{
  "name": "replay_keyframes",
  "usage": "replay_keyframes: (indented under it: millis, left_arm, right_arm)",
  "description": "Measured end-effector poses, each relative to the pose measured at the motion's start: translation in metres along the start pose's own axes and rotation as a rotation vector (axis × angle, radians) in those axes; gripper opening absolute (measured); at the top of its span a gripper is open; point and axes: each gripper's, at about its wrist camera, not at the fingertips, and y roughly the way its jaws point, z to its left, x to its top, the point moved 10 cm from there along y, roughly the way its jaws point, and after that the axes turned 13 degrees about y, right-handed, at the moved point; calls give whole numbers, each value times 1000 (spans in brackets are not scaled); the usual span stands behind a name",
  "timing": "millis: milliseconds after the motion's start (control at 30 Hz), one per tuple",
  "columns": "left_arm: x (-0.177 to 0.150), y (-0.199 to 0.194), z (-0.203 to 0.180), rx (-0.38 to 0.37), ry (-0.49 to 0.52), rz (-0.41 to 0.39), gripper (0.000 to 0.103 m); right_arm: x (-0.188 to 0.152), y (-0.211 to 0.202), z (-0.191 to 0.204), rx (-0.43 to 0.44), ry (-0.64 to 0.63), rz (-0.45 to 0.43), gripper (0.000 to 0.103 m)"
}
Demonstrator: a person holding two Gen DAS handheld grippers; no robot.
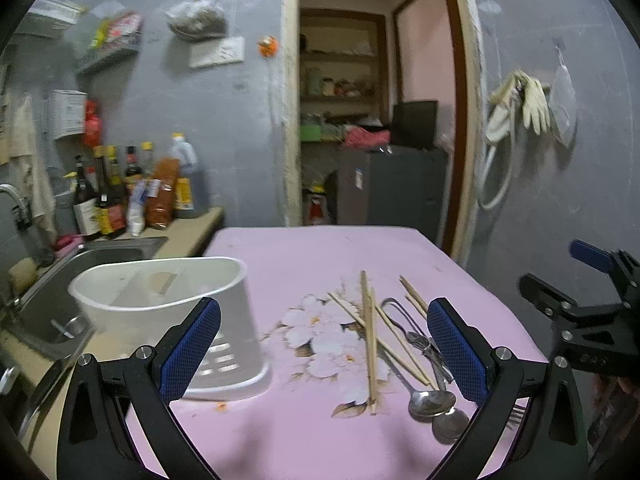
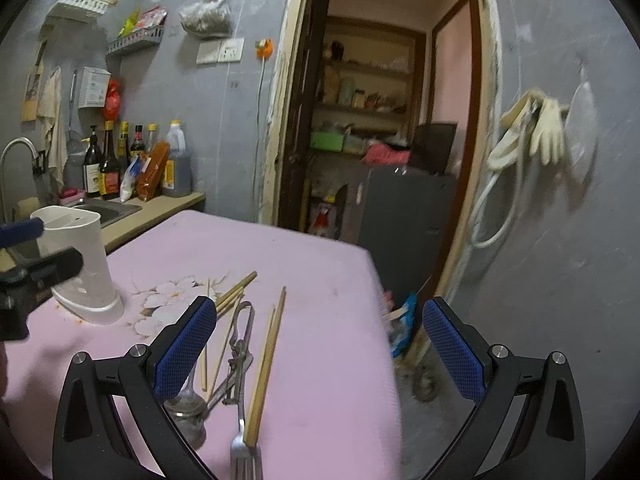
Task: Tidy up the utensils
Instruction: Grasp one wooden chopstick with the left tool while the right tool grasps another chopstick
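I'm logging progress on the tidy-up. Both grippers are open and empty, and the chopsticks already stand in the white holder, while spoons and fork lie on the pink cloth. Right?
Not quite: the chopsticks lie loose on the pink cloth among the spoons and fork, not in the white holder, as the left wrist view shows. The rest holds.

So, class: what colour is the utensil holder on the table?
White; the utensil holder shows best in the left wrist view.

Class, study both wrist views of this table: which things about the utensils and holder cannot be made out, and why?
- Holder contents: left view, blurred and seen from the side.
- Spoon bowls: right view, partly behind the right gripper's finger.
- Fork tines: right view, cut off by the bottom edge.
- Chopsticks count: both views, overlapping, partly behind the fingers.
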Motion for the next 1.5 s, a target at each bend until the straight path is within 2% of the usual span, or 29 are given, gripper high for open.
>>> replay_keyframes:
  millis: [100,167,433,500,567,633,667,767,933,1133,1200,1267,1333,1500]
  left_arm:
    - [-2,24,-10,-48,27,41,101]
    - [-6,41,-16,-92,31,79,100]
    - [-25,106,-23,-241,-7,234,59]
    - [-31,120,-23,-275,-25,277,51]
    - [-39,135,-23,-318,-50,328,41]
    - [-46,149,-24,-352,-67,376,22]
    - [-50,154,-25,-367,-75,394,19]
    - [-60,166,-25,-398,-99,436,18]
    - [-63,175,-24,-418,-118,465,10]
    - [-65,183,-23,-417,-112,507,10]
    - [-63,182,-23,-404,-124,520,4]
    - [-64,177,-23,-413,-156,520,4]
    - [-69,167,-19,-400,-168,518,4]
    - [-78,146,-10,-379,-229,513,4]
  right_arm:
    - [-4,23,-4,2,18,56,103]
    - [-10,38,-7,-2,31,104,98]
    - [-44,97,-4,82,100,349,46]
    - [-52,107,-2,97,115,396,38]
    - [-56,113,2,101,112,419,35]
    - [-60,118,5,105,112,438,28]
    - [-62,121,6,109,117,451,27]
    - [-66,127,7,117,123,476,24]
    - [-73,134,9,128,114,513,20]
    - [-76,142,8,105,90,541,20]
    - [-78,146,11,82,56,549,20]
    - [-77,149,12,76,61,553,18]
    - [-76,150,13,92,86,557,7]
    - [-75,145,9,118,135,558,5]
